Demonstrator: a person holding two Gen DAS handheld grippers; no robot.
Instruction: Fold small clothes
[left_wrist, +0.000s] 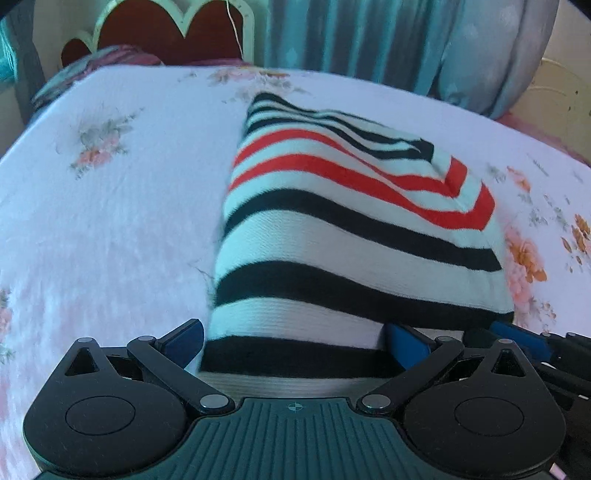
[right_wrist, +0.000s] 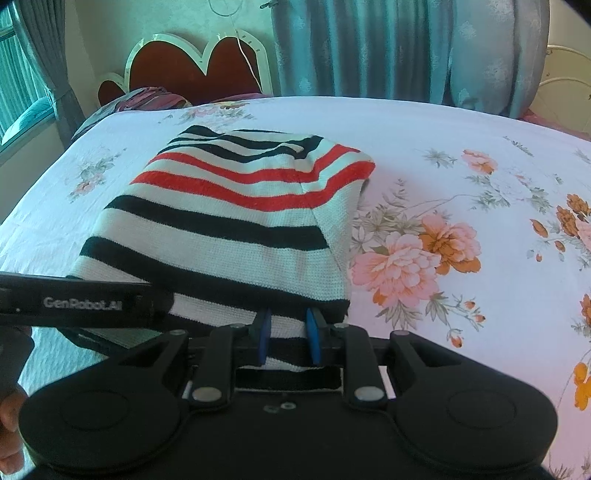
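Striped knit top, black, white and red, lies folded on the bed with its near hem lifted off the floral sheet. Right tongs look clenched on that hem, blue pads pinching the fabric. Left tongs sit spread wide with the hem between them, so pretty much released. Teal curtains and a heart-shaped headboard are behind.

Light: bright daylight, cool bluish cast
Source: window at left
Glare: bedsheet washed out
Blur: soft, smeared in left wrist view
Edges: fisheye bending, dark corners
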